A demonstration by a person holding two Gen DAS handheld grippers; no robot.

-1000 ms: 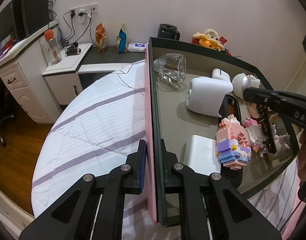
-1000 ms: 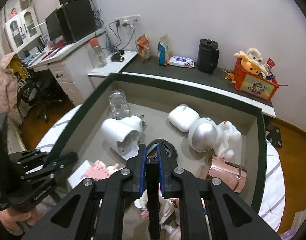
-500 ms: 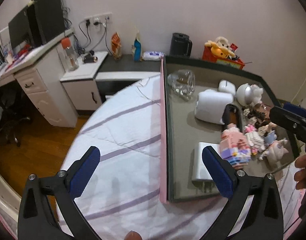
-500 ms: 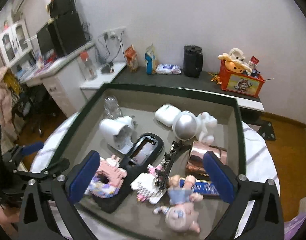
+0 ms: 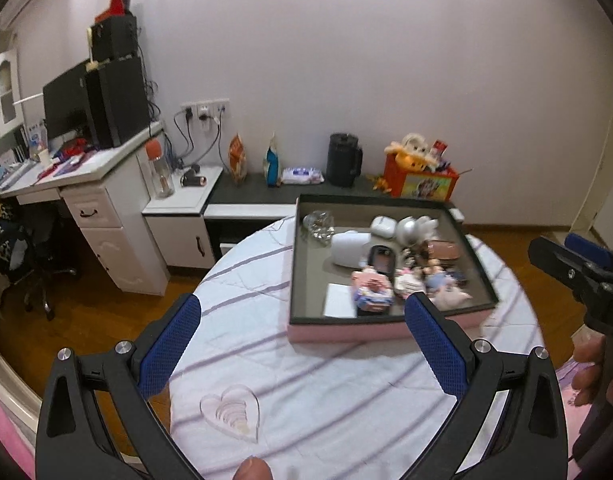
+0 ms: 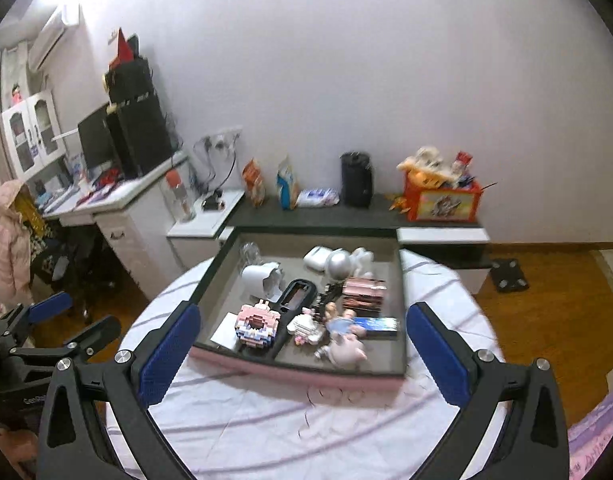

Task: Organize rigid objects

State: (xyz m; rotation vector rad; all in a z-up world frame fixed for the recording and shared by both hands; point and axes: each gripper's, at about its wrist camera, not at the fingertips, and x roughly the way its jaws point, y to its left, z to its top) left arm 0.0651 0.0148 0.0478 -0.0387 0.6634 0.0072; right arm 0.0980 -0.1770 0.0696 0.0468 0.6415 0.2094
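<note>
A pink-sided tray (image 5: 346,330) with a dark green rim sits on the round striped table (image 5: 326,392); it also shows in the right wrist view (image 6: 298,372). It holds several items: a pink brick figure (image 5: 370,292), a white device (image 5: 348,249), a black case (image 6: 296,298), a copper cup (image 6: 364,294) and a silver-helmet figure (image 6: 342,264). My left gripper (image 5: 302,354) is open and empty, pulled back from the tray. My right gripper (image 6: 300,354) is open and empty, also back from the tray.
A clear heart-shaped piece (image 5: 232,410) lies on the table near my left gripper. Behind the table stand a white desk (image 5: 94,200), a dark low shelf (image 5: 306,190) with a black jug (image 5: 343,160) and an orange toy box (image 5: 420,178).
Both grippers opened wide, let go of the tray's sides and drew back and up from it. The tray now rests on the table farther away.
</note>
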